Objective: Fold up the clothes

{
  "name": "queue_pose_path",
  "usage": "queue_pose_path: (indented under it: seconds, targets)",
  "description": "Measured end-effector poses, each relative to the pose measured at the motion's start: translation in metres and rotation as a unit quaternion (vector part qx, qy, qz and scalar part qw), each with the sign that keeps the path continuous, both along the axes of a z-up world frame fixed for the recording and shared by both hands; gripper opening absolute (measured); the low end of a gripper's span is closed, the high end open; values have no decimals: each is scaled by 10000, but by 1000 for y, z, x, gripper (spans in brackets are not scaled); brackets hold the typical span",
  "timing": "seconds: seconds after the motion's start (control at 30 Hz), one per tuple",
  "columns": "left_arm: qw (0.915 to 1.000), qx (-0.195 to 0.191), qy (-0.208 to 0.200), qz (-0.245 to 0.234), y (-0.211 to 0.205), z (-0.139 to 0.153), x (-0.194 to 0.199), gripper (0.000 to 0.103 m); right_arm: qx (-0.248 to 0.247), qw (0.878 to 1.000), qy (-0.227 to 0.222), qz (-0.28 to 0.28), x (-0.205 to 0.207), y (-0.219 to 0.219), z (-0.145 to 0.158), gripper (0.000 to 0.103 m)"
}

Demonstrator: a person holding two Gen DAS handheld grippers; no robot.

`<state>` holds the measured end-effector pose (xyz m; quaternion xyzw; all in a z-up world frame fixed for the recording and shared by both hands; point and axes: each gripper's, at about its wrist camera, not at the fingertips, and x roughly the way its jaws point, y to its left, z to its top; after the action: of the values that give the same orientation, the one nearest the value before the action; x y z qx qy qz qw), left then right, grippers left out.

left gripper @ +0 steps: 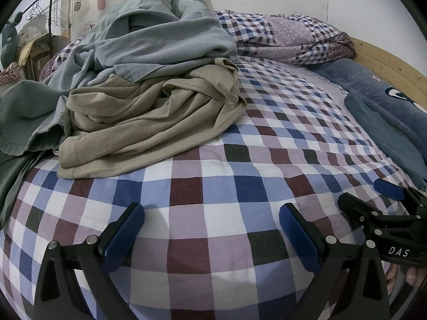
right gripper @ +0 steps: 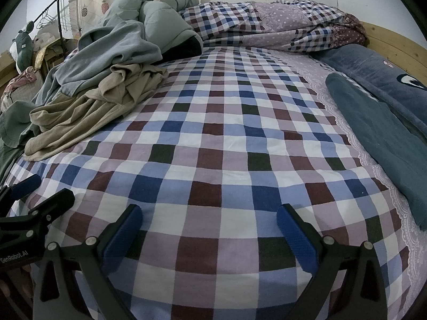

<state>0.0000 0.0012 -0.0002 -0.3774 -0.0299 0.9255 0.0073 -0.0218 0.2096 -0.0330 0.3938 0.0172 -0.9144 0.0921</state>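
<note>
Left gripper (left gripper: 212,222) over the checked bedsheet (left gripper: 213,165), jaws spread wide and holding nothing — only bare sheet between the blue pads (left gripper: 125,233). Ahead of the left jaws and off toward their left side, well apart from the pads: a heap of unfolded clothes on the bed, with a crumpled beige garment (left gripper: 149,122) at the front, a grey-blue garment (left gripper: 165,45) lying over its far part, and a green garment (left gripper: 21,117) at the heap's left edge, spilling toward the side of the bed. To the right of the left jaws, close by, the right gripper (left gripper: 373,202) seen from the side. Right gripper (right gripper: 209,221) likewise over the sheet, jaws fully apart and empty, nothing touching the pads (right gripper: 296,236). From there the same heap sits far ahead and to the left of the jaws, beige garment (right gripper: 80,117) nearest, grey-blue garment (right gripper: 112,50) behind it. Ahead and to the right of the right jaws, a flat teal cloth (right gripper: 379,138) along the bed's edge, beside a dark blue pillow (right gripper: 373,69). Beyond both pairs of jaws, at the far end of the bed, a bunched checked quilt (right gripper: 280,24), and a wooden bed frame (right gripper: 395,45) at the far right. Just left of the right jaws, part of the left gripper (right gripper: 34,194) in view.
</note>
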Motion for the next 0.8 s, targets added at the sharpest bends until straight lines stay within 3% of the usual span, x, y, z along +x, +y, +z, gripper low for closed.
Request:
queue_pose_path:
  seconds: [0.8]
  targets:
    - [9999,-106,-2,48,4,-2,1,103,-11,10000,-48,-4,-1,1,-1,103]
